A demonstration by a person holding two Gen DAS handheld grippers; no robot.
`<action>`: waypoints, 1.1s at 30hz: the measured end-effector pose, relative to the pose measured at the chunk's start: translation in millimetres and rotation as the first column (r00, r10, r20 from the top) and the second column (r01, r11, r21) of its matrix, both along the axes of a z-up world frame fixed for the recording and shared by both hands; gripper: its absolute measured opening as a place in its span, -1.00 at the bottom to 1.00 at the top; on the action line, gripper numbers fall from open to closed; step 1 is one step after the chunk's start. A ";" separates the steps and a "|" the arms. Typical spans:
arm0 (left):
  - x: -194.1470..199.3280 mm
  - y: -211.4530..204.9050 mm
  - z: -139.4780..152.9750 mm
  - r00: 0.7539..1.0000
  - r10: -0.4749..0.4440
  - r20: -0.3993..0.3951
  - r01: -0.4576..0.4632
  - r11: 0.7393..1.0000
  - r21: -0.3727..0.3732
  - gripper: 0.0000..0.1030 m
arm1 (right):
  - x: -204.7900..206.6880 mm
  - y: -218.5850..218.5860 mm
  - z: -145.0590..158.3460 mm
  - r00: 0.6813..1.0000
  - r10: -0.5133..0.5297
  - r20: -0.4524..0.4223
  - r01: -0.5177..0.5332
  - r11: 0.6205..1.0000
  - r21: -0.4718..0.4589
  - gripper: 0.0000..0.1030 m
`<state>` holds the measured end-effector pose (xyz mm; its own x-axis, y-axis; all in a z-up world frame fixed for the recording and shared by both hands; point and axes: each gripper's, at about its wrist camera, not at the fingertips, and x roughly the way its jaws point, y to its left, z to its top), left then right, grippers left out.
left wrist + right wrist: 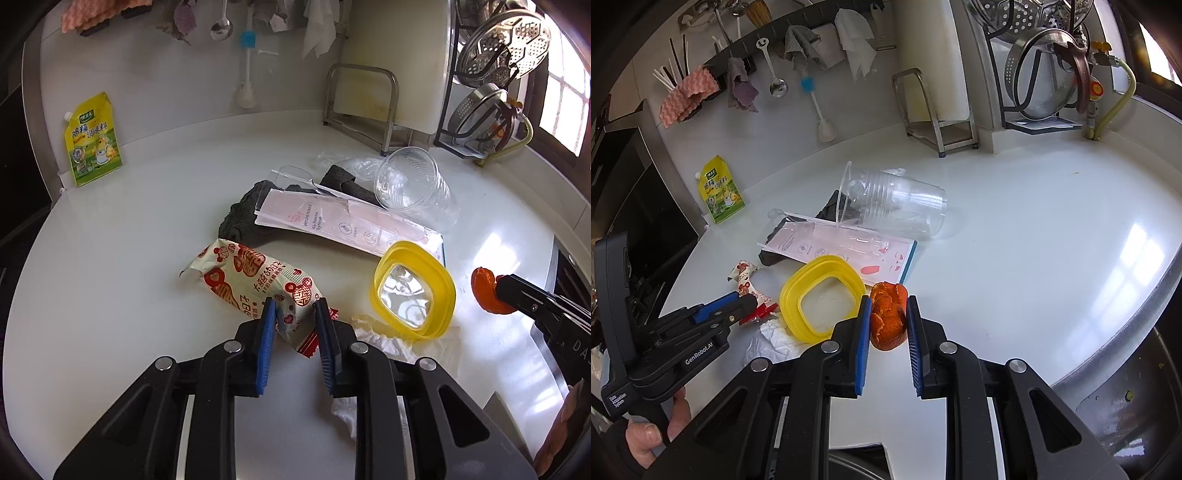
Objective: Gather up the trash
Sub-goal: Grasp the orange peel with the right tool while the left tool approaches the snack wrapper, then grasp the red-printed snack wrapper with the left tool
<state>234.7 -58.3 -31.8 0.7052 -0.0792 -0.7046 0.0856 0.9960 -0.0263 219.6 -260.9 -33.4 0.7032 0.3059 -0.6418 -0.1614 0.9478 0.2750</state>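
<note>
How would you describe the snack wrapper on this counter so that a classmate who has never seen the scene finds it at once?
Start at the white countertop and find the yellow lid near its front edge. Just left of it lies the snack wrapper, one end between the left tool pads. It alone is cream with red printed characters; the neighbouring pink packet is pale and flat.

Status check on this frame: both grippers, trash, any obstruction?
Left gripper shut on snack wrapper. Right gripper shut on orange peel. Yellow lid between them; nothing blocking.
</note>
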 end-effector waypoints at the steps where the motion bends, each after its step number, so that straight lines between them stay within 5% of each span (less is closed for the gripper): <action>1: -2.6 1.5 0.7 1.000 -0.002 0.005 0.002 1.000 0.006 -0.57 | -0.5 0.7 0.1 1.000 -0.001 0.002 0.001 1.000 -0.003 -0.65; 15: -68.8 12.0 11.5 0.996 -0.067 0.058 0.063 0.996 0.069 -0.60 | -56.2 10.3 12.1 0.998 -0.027 0.053 0.030 0.997 -0.072 -0.65; 33: -150.6 31.9 32.0 0.985 -0.125 0.116 0.122 0.992 0.028 -0.70 | -161.6 32.9 2.8 0.996 -0.076 0.048 0.076 0.997 0.000 -0.65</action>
<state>84.2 -26.4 0.2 0.7688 -0.1573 -0.6198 0.2094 0.9778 0.0115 57.9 -228.0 -30.6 0.7543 0.2493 -0.6073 -0.1022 0.9584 0.2665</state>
